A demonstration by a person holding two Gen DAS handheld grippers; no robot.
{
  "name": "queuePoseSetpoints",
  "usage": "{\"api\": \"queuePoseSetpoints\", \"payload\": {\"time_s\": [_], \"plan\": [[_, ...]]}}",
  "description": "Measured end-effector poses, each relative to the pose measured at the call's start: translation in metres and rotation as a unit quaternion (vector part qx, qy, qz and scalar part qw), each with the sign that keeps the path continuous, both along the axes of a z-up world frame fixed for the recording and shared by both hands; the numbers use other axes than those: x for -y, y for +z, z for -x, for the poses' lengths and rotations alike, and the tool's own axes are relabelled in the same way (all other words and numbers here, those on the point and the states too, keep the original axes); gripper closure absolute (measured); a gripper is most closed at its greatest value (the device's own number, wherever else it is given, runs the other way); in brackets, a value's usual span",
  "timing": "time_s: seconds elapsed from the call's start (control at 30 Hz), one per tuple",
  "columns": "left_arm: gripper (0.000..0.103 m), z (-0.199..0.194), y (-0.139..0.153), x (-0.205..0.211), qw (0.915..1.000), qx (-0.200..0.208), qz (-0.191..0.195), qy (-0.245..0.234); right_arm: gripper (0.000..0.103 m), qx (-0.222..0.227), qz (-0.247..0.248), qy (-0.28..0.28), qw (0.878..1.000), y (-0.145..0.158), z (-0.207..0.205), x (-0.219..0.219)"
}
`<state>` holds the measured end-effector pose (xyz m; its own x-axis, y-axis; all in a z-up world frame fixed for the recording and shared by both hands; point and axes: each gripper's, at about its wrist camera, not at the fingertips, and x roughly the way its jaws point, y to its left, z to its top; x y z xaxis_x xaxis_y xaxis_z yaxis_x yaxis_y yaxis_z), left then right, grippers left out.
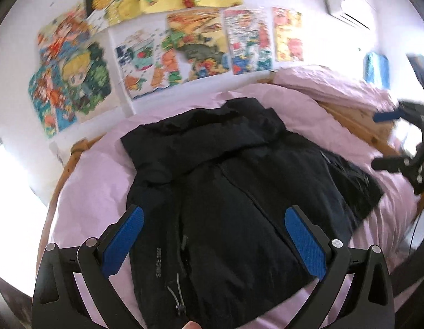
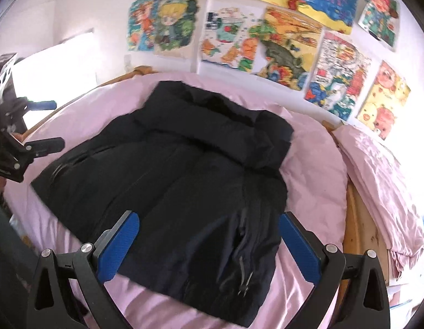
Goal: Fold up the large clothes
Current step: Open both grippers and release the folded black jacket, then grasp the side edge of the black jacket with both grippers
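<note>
Blue pads (image 1: 124,242) face each other across a wide gap on the left gripper (image 1: 214,233), jaws spread and holding nothing. It hangs above the near part of a black jacket (image 1: 239,192), which fills the space between and beyond the two fingers without touching either pad. Grey lettering and a drawcord toggle on the jacket sit low in the left wrist view, between the fingers. A fingertip of the person shows at the bottom edge of that view.

The right gripper (image 2: 209,242) is likewise spread wide and empty, poised over the jacket's (image 2: 170,170) near hem, where a zip line and a cord toggle run toward the camera. Each gripper shows at the edge of the other's view: the right one at the far right of the left wrist view (image 1: 401,139), the left one at the far left of the right wrist view (image 2: 33,126), both beside the jacket and off to its sides.

The jacket lies roughly flat on a pink sheet (image 2: 316,181), bulky collar or hood end toward the wall, hem toward the grippers. A wooden bed frame (image 2: 357,227) edges the sheet, with a heap of pink bedding (image 2: 376,170) beyond it on the right. Colourful drawings (image 2: 280,41) cover the white wall behind the bed. Both views are somewhat blurred.
</note>
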<state>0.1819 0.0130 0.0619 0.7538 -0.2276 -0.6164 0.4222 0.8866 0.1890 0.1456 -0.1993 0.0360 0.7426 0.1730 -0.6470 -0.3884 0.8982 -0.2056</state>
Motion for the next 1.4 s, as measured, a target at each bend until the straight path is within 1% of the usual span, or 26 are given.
{"api": "queuePoseSetpoints", "payload": {"time_s": [0.17,0.3,0.4,0.5,0.63,0.77,0.9,0.97,1.03,1.1,1.17,1.23,1.4], "plan": [[0.001,0.018,-0.022,0.013,0.9984,0.01,-0.031,-0.046,0.0,-0.005,0.02,0.04,0.999,-0.013,0.012,-0.013],[0.001,0.019,-0.046,0.02,0.9963,-0.004,-0.056,-0.065,0.0,-0.03,0.034,0.06,0.997,-0.03,0.012,-0.018],[0.001,0.018,-0.063,0.02,0.9943,-0.018,-0.074,-0.075,0.0,-0.058,0.051,0.068,0.995,-0.046,0.011,-0.02],[0.001,0.02,-0.074,0.019,0.9932,-0.027,-0.084,-0.076,0.0,-0.096,0.074,0.07,0.99,-0.065,0.009,-0.021],[0.001,0.021,-0.09,0.015,0.991,-0.05,-0.101,-0.072,0.0,-0.144,0.093,0.075,0.982,-0.09,0.006,-0.021],[0.001,0.022,-0.104,0.012,0.9888,-0.068,-0.117,-0.063,0.0,-0.172,0.121,0.076,0.975,-0.109,0.003,-0.024],[0.002,0.022,-0.113,0.006,0.9872,-0.083,-0.121,-0.061,0.0,-0.186,0.137,0.077,0.97,-0.117,0.002,-0.027],[0.002,0.023,-0.116,0.004,0.9849,-0.086,-0.133,-0.07,0.0,-0.191,0.146,0.077,0.968,-0.12,0.0,-0.027],[0.001,0.028,-0.121,0.001,0.9795,-0.096,-0.148,-0.097,0.0,-0.191,0.164,0.081,0.964,-0.124,0.001,-0.028],[0.001,0.034,-0.124,0.001,0.9753,-0.09,-0.165,-0.115,0.0,-0.187,0.186,0.086,0.961,-0.129,0.002,-0.031],[0.001,0.038,-0.13,-0.001,0.9719,-0.086,-0.181,-0.124,0.0,-0.187,0.201,0.092,0.957,-0.134,0.003,-0.03],[0.001,0.039,-0.135,-0.002,0.9696,-0.089,-0.188,-0.129,0.0,-0.19,0.206,0.096,0.955,-0.138,0.004,-0.032],[0.001,0.04,-0.148,-0.002,0.962,-0.107,-0.205,-0.145,0.0,-0.189,0.24,0.11,0.946,-0.148,0.006,-0.035]]}}
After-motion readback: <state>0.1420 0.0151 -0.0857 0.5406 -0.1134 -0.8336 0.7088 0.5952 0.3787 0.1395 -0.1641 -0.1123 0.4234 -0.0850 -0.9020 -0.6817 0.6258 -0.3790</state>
